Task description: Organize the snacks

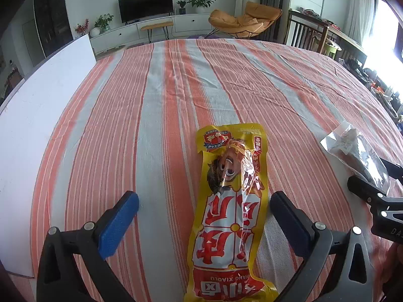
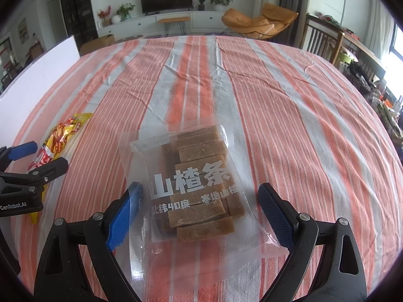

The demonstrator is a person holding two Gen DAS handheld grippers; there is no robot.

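A long yellow snack packet [image 1: 231,201] with red and white print lies flat on the striped tablecloth, between the wide-open fingers of my left gripper [image 1: 204,214]. It also shows in the right wrist view [image 2: 60,141]. A clear bag of brown hawthorn strips [image 2: 199,191] lies between the open fingers of my right gripper [image 2: 201,211]; its left blue pad [image 2: 126,216] touches the bag's edge. In the left wrist view the bag [image 1: 357,153] and the right gripper [image 1: 375,178] show at the right edge. Neither packet is gripped.
The orange, white and grey striped cloth [image 1: 176,95] covers the table. A white board [image 1: 45,95] lies along the left edge. Wooden chairs [image 2: 325,40] stand at the far right. A TV, plants and an orange lounge chair are beyond the table.
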